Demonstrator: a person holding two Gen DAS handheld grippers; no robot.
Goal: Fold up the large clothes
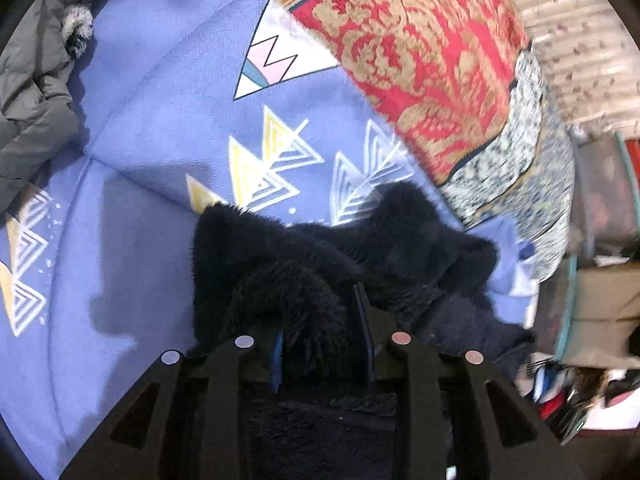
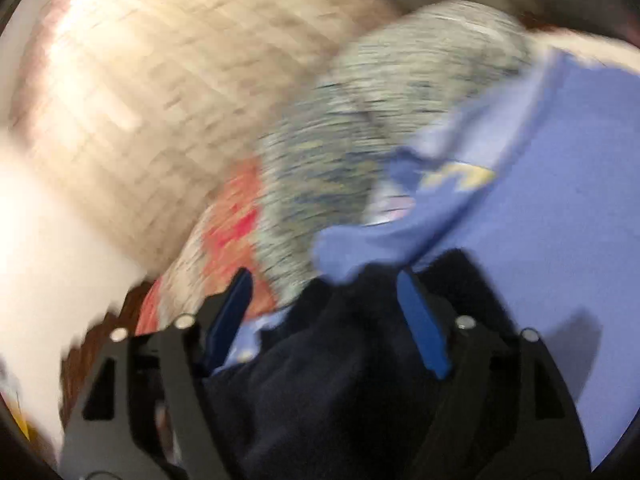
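A dark navy fleece garment lies bunched on a periwinkle-blue bedsheet printed with white and yellow triangles. My left gripper is shut on a thick fold of the fleece; the fabric hides most of both fingers. In the blurred right wrist view the same dark garment lies between the blue pads of my right gripper, which stands wide open over it. The blue sheet lies to the right there.
A red and gold patterned cover and a speckled grey-blue fabric lie at the bed's far side. A grey puffer jacket sits at the left. Cluttered boxes stand at the right. A beige patterned wall fills the right view's left.
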